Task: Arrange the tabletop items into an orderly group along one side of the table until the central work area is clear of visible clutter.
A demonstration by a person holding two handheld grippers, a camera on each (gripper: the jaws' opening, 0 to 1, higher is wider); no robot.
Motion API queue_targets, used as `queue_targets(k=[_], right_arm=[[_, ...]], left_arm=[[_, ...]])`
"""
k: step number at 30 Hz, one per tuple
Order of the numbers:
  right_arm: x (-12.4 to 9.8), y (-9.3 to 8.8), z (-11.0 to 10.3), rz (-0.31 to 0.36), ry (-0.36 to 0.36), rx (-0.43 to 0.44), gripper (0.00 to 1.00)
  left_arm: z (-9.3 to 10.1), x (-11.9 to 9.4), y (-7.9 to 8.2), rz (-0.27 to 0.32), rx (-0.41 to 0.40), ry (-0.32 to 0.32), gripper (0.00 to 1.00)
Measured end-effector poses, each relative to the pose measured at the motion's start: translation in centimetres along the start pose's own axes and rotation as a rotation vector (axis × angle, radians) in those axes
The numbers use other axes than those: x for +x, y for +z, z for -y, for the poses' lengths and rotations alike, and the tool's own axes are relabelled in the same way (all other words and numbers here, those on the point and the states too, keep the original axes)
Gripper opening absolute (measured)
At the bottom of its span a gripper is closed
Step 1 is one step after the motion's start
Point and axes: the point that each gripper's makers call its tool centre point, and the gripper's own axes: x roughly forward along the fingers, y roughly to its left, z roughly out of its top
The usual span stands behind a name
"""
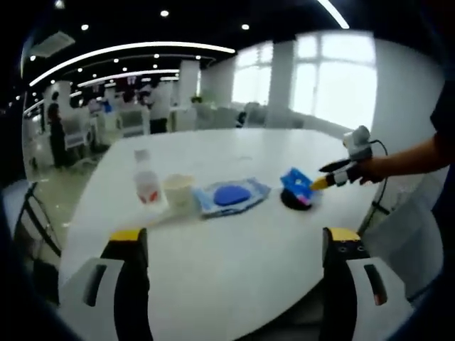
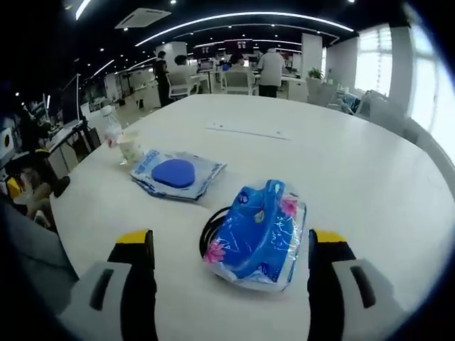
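Note:
On the white table [image 1: 234,270] stand a water bottle [image 1: 146,181] and a paper cup [image 1: 179,192], with a flat wipes pack [image 1: 231,195] beside them. A blue tissue pack [image 1: 297,185] rests on a black round object [image 1: 291,202]. My left gripper [image 1: 234,245] hangs open over the near table edge, well short of these items. A hand holds my right gripper [image 1: 320,176] at the tissue pack. In the right gripper view, the right gripper [image 2: 231,245] is open with the tissue pack [image 2: 256,238] lying between its jaws. The black object [image 2: 212,229] peeks out underneath.
Behind the tissue pack lie the wipes pack [image 2: 174,174], the cup [image 2: 130,148] and the bottle [image 2: 110,128] near the table's edge. A thin paper strip [image 2: 249,131] lies farther back. Chairs and people stand beyond the table.

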Motion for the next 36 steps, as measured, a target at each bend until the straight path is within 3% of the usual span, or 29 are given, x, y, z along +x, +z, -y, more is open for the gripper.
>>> queue_targets(k=[8, 16, 22, 36], right_arm=[[1.3, -0.1, 0.9, -0.024, -0.009, -0.012, 0.88], [2.6, -0.1, 1.7, -0.046, -0.025, -0.023, 0.79], [3.2, -0.1, 2.8, -0.050, -0.048, 0.000, 0.64], [4.1, -0.8, 4.2, -0.086, -0.097, 0.022, 0.20]], left_arm=[[0.5, -0.4, -0.3, -0.016, 0.001, -0.009, 1.00], [0.6, -1.0, -1.4, -0.040, -0.013, -0.007, 1.00], [0.9, -1.4, -2.3, -0.040, -0.028, 0.004, 1.00], [1.1, -1.7, -1.9, 0.013, 0.022, 0.010, 0.99]])
